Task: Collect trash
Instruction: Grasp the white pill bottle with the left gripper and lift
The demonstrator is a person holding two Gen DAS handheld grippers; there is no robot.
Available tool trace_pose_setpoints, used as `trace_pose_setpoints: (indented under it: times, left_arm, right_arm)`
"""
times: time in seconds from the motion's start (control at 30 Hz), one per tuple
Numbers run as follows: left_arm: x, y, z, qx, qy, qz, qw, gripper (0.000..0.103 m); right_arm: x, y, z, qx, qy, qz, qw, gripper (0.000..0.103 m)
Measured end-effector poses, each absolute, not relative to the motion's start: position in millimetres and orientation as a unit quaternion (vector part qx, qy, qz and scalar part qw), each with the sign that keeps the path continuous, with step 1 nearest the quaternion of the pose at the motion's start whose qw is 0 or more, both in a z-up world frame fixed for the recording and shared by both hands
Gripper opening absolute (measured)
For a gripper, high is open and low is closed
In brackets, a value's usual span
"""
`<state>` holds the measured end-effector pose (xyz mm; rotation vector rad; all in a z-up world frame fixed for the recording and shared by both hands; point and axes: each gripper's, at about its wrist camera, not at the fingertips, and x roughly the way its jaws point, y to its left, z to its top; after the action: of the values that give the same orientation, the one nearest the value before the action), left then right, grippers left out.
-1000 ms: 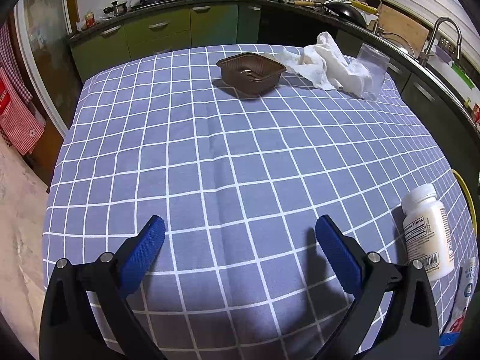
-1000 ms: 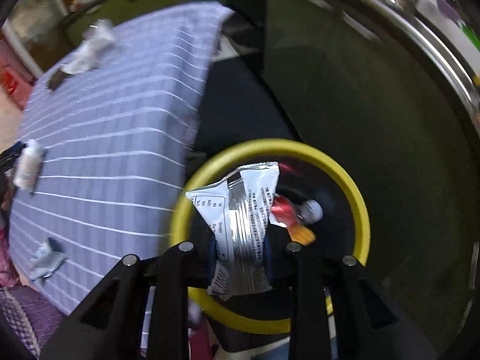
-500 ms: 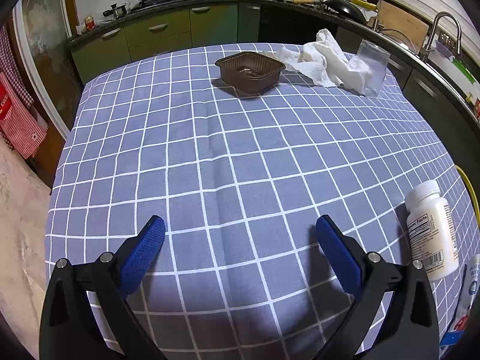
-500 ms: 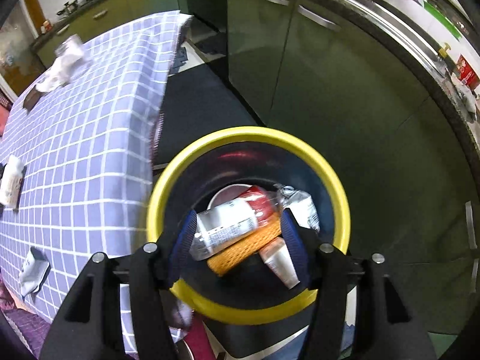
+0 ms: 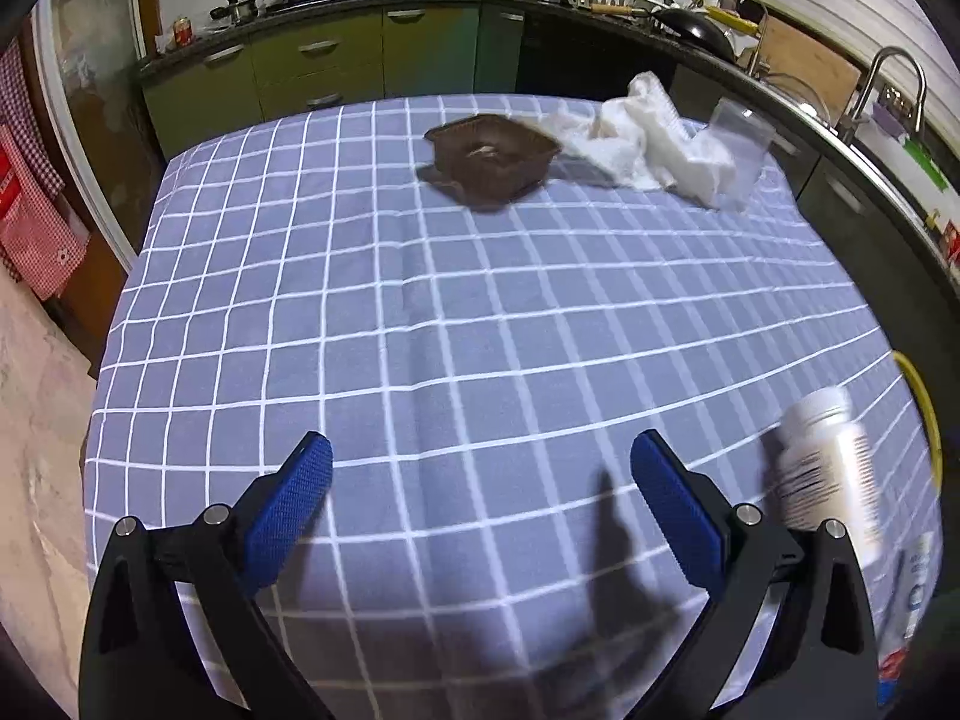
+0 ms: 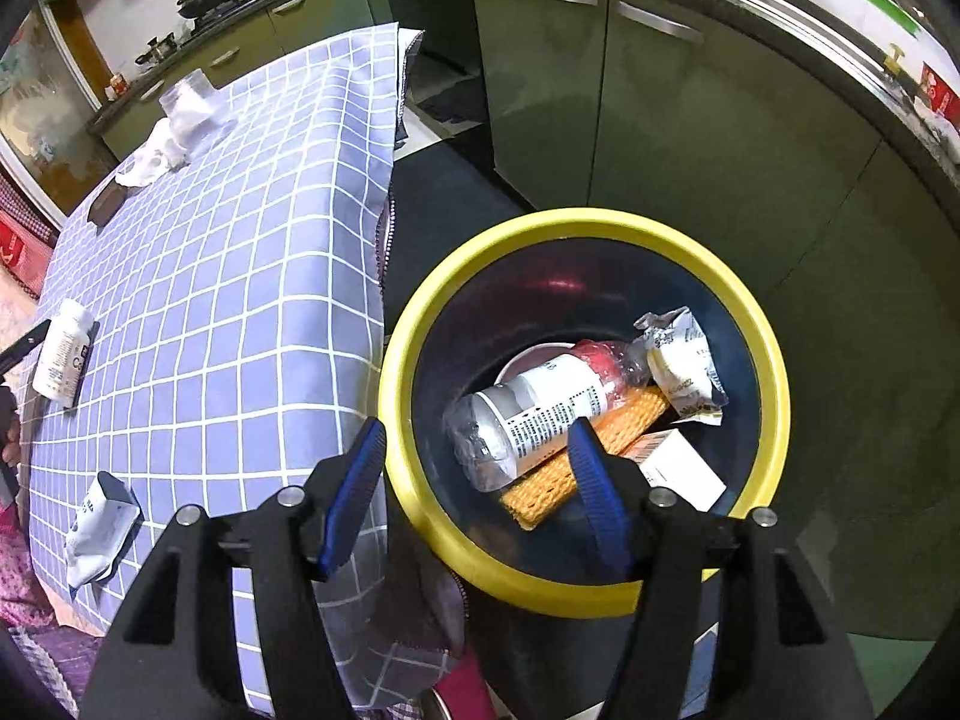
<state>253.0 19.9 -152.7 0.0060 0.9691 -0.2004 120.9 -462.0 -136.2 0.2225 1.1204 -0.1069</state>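
Observation:
My right gripper (image 6: 477, 465) is open and empty above the near rim of the yellow-rimmed bin (image 6: 420, 324), which stands on the floor beside the table. The bin holds a silver wrapper (image 6: 684, 360), a plastic bottle (image 6: 528, 414), an orange mesh piece and a small box. My left gripper (image 5: 480, 492) is open and empty over the near part of the checked tablecloth (image 5: 456, 312). A white pill bottle (image 5: 831, 474) lies right of its right finger; it also shows in the right wrist view (image 6: 63, 351). A brown plastic tray (image 5: 489, 153), crumpled white tissue (image 5: 642, 141) and a clear cup (image 5: 738, 147) sit at the far side.
A small white packet (image 6: 99, 525) lies near the table's near corner, and another wrapper (image 5: 909, 594) by the right edge. Green kitchen cabinets (image 6: 660, 114) and a counter run behind the bin. A dark mat lies on the floor between table and cabinets.
My right gripper has opened and dropped the silver wrapper into the bin, then drawn back and swung toward the table. My left gripper has shifted slightly; the pill bottle looks blurred.

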Motion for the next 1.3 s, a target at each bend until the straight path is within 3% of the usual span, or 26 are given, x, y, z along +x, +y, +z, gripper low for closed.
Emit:
trace_pose_setpoints:
  times: [0.27, 0.57, 0.83, 1.0, 1.13, 1.3]
  left_arm:
    - [234.9, -53.7, -112.0, 0.02, 0.497, -0.164, 0.852, 0.098]
    - [232.5, -109.4, -126.1, 0.059, 0.546, -0.181, 0.815, 0.095]
    - [230.8, -126.4, -139.1, 0.076, 0.565, -0.179, 0.802, 0.076]
    - [232.1, -127.5, -143.2, 0.085, 0.571, -0.17, 0.798, 0.071]
    - [234.3, -129.5, -148.7, 0.091, 0.579, -0.164, 0.794, 0.058]
    - [235.6, -131.0, -149.2, 0.097, 0.575, -0.163, 0.796, 0.055]
  right_arm:
    - [117.6, -460.5, -132.6, 0.113, 0.513, -0.031, 0.85, 0.06]
    - [113.7, -459.9, -129.4, 0.119, 0.501, -0.007, 0.857, 0.061]
    - [115.8, -463.7, -133.5, 0.125, 0.501, 0.0, 0.856, 0.062]
    - [116.6, -464.6, -136.8, 0.129, 0.502, 0.002, 0.855, 0.062]
    - [116.4, -464.7, -139.4, 0.13, 0.504, 0.003, 0.854, 0.062]
    - [116.3, -464.8, -140.1, 0.131, 0.504, 0.004, 0.853, 0.062]
